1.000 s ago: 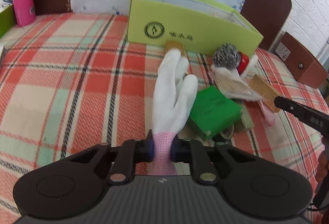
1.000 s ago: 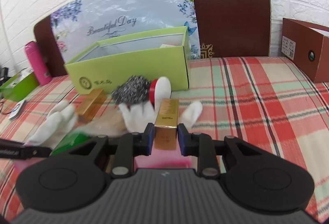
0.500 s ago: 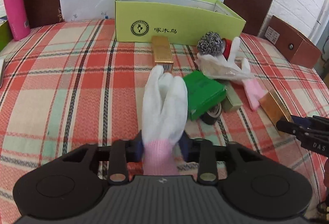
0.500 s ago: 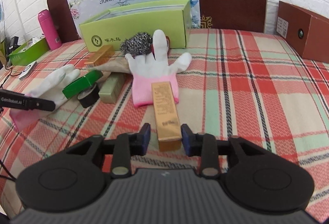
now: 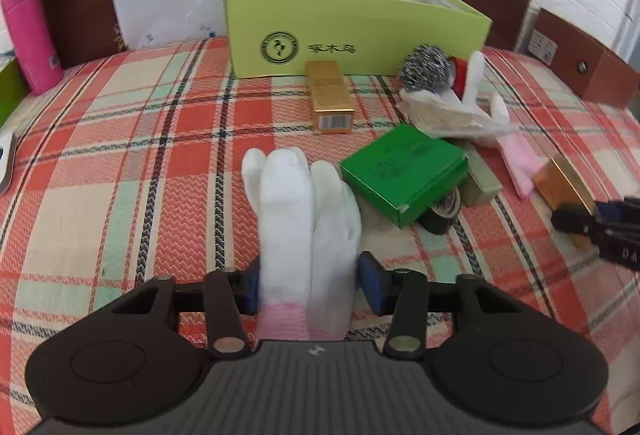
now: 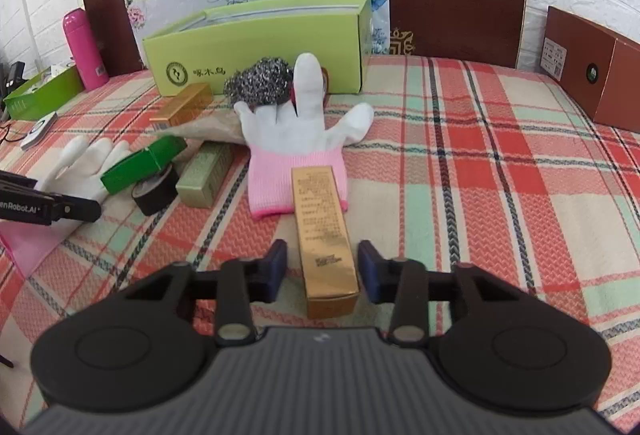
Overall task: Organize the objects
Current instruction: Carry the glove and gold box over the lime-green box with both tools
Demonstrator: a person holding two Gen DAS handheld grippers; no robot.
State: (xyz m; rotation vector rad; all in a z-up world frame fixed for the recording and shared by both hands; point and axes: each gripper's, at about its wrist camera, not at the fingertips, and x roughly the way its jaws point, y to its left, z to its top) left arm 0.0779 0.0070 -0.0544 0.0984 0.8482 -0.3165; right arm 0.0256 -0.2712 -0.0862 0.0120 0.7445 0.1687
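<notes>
Our left tool (image 5: 307,283) stands released around a white glove (image 5: 304,219), our right tool (image 6: 322,267) released around a gold box (image 6: 324,235), both lying on the tabletop (image 6: 480,175) before the lime-green open box (image 6: 256,39); regrasping and carrying there likely follows.

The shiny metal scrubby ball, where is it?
In the right wrist view the steel scrubber sits at the back left, against the front of the lime box and right behind the white glove.

Bright, even light, soft shadows; fisheye bending at edges, slight blur in the left view.
</notes>
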